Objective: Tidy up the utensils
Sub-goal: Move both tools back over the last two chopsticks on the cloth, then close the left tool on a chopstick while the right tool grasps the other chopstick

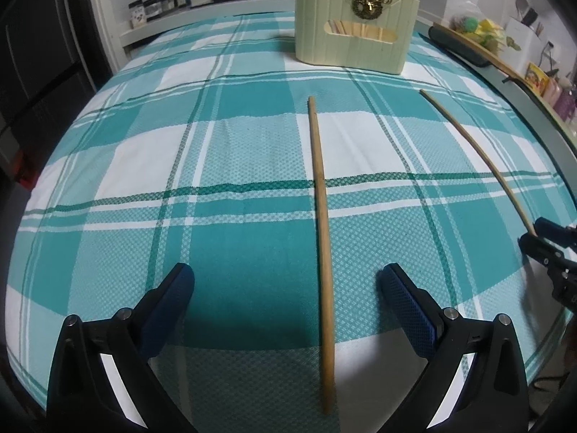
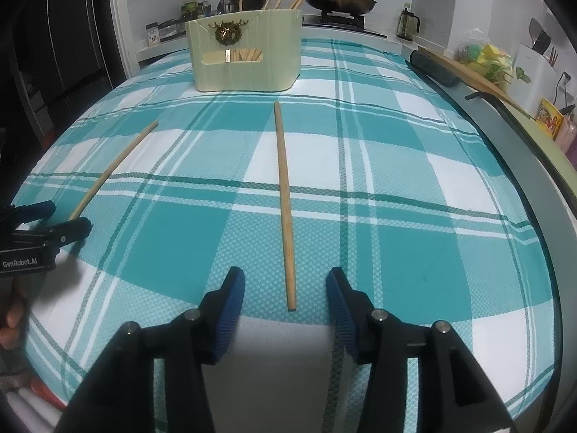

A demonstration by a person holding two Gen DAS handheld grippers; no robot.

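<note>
1. Two wooden chopsticks lay flat on the checked tablecloth. Neither one was in the holder yet.
2. The pale green utensil holder stood at the far end of the table. Some wooden sticks already poked out of its top and showed through its side slot, so part of the job looked done.
3. The left chopstick lay between the two blue pads of the left gripper, nearer the right pad and apart from both. That gripper was spread wide and held nothing.
4. The right chopstick lay in front of the right gripper, with its near end reaching in between the pads. That gripper was open too, not as wide, and it held nothing.
5. My guess was that both sticks were left to do: pick each one up and drop it in the holder.
6. From the side, the right gripper's tips looked very near the end of their stick, but I could not tell if they touched it.
7. White letters on the side of the left gripper read "GenRobot.AI".
8. The holder had a gold badge on its front. It may be a wreath, but it was too small to be sure. I could read no words on it.
</note>
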